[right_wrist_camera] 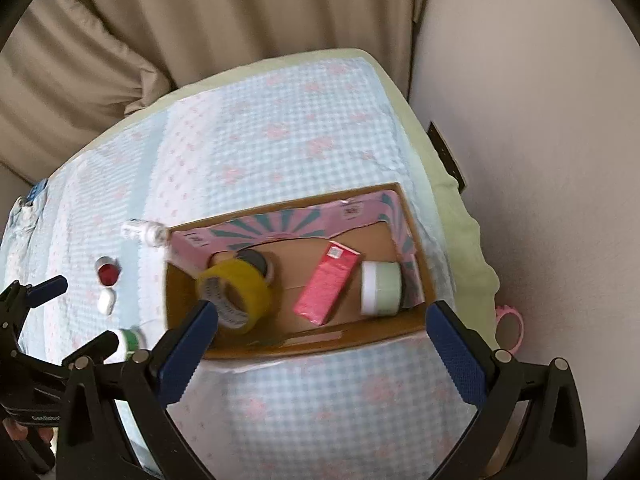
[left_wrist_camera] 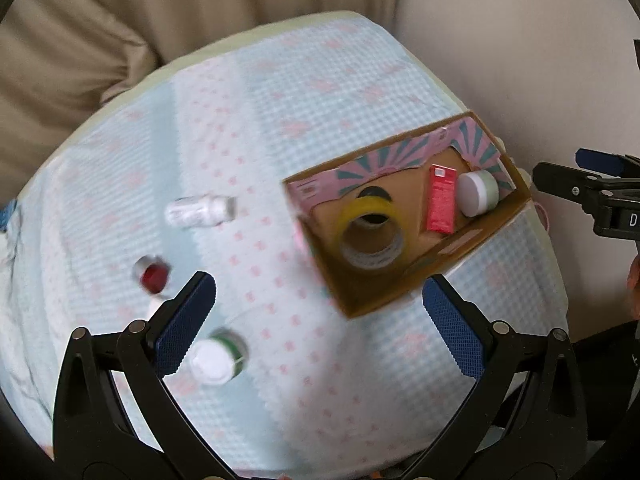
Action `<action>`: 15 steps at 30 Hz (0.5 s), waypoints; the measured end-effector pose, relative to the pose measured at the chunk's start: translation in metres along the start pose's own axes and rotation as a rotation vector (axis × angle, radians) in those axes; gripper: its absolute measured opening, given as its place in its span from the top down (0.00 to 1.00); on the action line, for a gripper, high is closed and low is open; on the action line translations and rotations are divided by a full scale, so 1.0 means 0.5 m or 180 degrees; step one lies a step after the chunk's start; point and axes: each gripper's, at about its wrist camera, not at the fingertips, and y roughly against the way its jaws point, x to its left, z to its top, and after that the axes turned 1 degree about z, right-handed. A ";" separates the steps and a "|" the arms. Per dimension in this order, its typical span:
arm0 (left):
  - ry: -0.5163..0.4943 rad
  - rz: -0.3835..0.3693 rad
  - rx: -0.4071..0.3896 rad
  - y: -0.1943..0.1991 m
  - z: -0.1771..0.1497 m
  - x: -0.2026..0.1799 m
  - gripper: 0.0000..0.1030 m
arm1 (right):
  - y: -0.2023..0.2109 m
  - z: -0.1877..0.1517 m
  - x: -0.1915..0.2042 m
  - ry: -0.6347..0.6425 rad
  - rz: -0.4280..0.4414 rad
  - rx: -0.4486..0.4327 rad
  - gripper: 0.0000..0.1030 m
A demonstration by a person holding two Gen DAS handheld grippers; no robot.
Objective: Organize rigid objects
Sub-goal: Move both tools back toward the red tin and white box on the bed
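An open cardboard box point(left_wrist_camera: 472, 250) point(right_wrist_camera: 320, 342) on the checked cloth holds a yellow tape roll point(left_wrist_camera: 370, 232) point(right_wrist_camera: 236, 294), a red carton point(left_wrist_camera: 441, 199) point(right_wrist_camera: 326, 290) and a green jar with a white lid point(left_wrist_camera: 478, 193) point(right_wrist_camera: 380, 288). Left of the box lie a clear bottle point(left_wrist_camera: 200, 210) point(right_wrist_camera: 146, 232), a small red-topped jar point(left_wrist_camera: 152, 276) point(right_wrist_camera: 108, 272), a small white cap point(right_wrist_camera: 106, 301) and a green bottle with a white cap point(left_wrist_camera: 218, 356) point(right_wrist_camera: 126, 344). My left gripper point(left_wrist_camera: 318, 320) is open above the cloth, its left finger next to the green bottle. My right gripper point(right_wrist_camera: 322, 338) is open over the box's near wall, empty.
The cloth point(left_wrist_camera: 280, 120) covers a rounded table in front of beige curtains point(right_wrist_camera: 200, 20). A wall point(right_wrist_camera: 540, 160) is to the right. A pink ring-shaped object point(right_wrist_camera: 510, 326) lies beyond the table's right edge. The right gripper also shows at the right edge of the left wrist view point(left_wrist_camera: 592, 196).
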 end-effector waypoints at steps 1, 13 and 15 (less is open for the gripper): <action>0.0033 0.0014 -0.0017 0.012 -0.011 0.018 0.00 | 0.009 -0.003 0.014 0.0024 0.0001 -0.0013 0.00; 0.0594 0.0243 -0.0273 0.136 -0.162 0.328 0.00 | 0.073 -0.079 0.260 0.0270 0.0133 -0.0084 0.00; 0.0613 0.0276 -0.0273 0.142 -0.180 0.379 0.00 | 0.066 -0.096 0.305 0.0287 0.0145 -0.0068 0.00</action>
